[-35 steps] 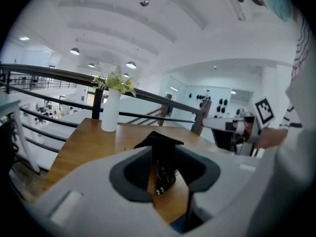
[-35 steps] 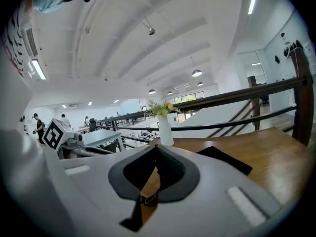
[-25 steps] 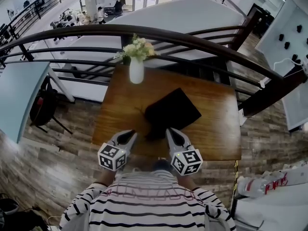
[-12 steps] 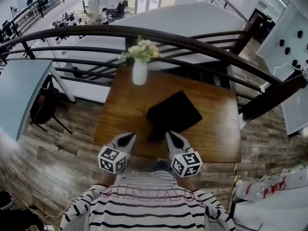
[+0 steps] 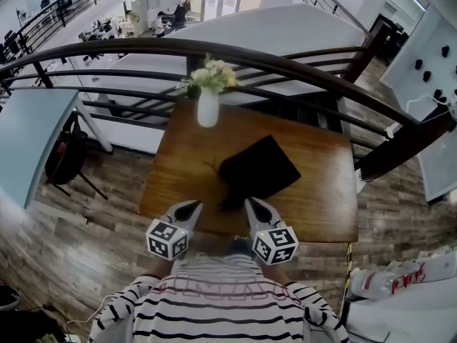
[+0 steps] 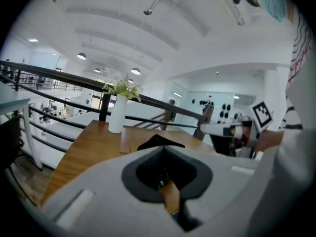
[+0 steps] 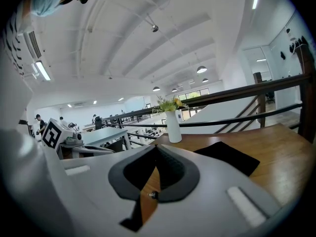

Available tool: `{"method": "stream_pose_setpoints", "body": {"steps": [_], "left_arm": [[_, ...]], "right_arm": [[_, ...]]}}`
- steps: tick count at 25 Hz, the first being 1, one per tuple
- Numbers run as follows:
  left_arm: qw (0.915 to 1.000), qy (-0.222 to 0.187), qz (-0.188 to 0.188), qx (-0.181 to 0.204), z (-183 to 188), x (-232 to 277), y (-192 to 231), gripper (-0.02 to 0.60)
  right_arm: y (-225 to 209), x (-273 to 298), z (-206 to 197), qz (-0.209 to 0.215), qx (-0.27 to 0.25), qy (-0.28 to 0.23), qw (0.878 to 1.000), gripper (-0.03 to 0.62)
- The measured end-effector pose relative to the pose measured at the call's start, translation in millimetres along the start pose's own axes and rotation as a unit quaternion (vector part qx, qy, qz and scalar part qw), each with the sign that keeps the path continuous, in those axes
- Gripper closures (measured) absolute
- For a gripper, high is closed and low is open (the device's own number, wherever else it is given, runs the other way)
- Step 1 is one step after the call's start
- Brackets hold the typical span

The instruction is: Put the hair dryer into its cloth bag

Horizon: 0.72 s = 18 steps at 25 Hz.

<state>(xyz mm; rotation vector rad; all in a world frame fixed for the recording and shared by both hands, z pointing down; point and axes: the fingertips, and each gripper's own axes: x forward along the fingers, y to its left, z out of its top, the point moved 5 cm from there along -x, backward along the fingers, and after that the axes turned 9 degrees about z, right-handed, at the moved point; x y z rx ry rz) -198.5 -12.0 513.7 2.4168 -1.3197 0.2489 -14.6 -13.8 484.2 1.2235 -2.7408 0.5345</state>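
A black cloth bag [image 5: 258, 166] lies flat in the middle of the wooden table [image 5: 325, 191]; it also shows in the left gripper view [image 6: 160, 141] and the right gripper view [image 7: 228, 157]. No hair dryer shows outside it, and I cannot tell what it holds. My left gripper [image 5: 194, 206] hovers at the table's near edge, left of the bag's near corner, shut with nothing between its jaws [image 6: 165, 149]. My right gripper [image 5: 250, 203] is just right of that corner, also shut and empty [image 7: 157, 149]. Both point towards the bag without touching it.
A white vase of flowers [image 5: 208, 108] stands at the table's far edge, left of centre. A dark curved railing [image 5: 285, 59] runs right behind the table. The person's striped shirt [image 5: 214, 299] fills the bottom of the head view.
Both grippers have stayed at the table's near edge. The right one has sunk slightly. The bag has not moved.
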Motion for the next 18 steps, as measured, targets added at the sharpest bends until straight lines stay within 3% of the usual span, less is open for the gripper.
{"method": "stream_pose_setpoints", "body": {"steps": [18], "left_arm": [[0.9999,0.011,-0.003,0.001,-9.7,-4.4,-4.5,0.577]], "right_arm": [[5.9,-2.6,-5.0,0.006,-0.005,0.006,1.000,0.594]]}}
